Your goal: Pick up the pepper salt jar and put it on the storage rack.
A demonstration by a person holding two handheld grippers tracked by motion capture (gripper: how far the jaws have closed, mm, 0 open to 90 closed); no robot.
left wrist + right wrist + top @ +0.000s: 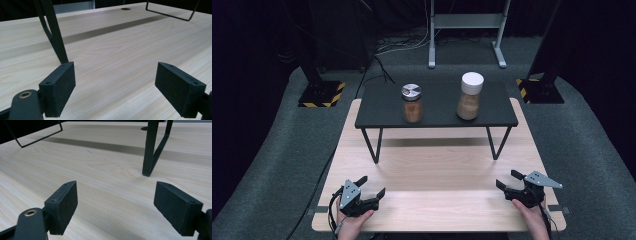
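Two claws are resting low at the near edge of the pale wooden surface (437, 165), one in each of my hands. I am holding my left claw (373, 186) at the near left corner with its jaws standing wide apart and nothing between them. I am holding my right claw (507, 180) at the near right corner, likewise spread and empty. Both are pointing toward the black raised shelf (437, 107) standing at the far half of the surface, well apart from them. On that shelf a jar with a metal lid (412, 103) is standing upright at centre-left, and a taller jar with a white lid (470, 96) at centre-right.
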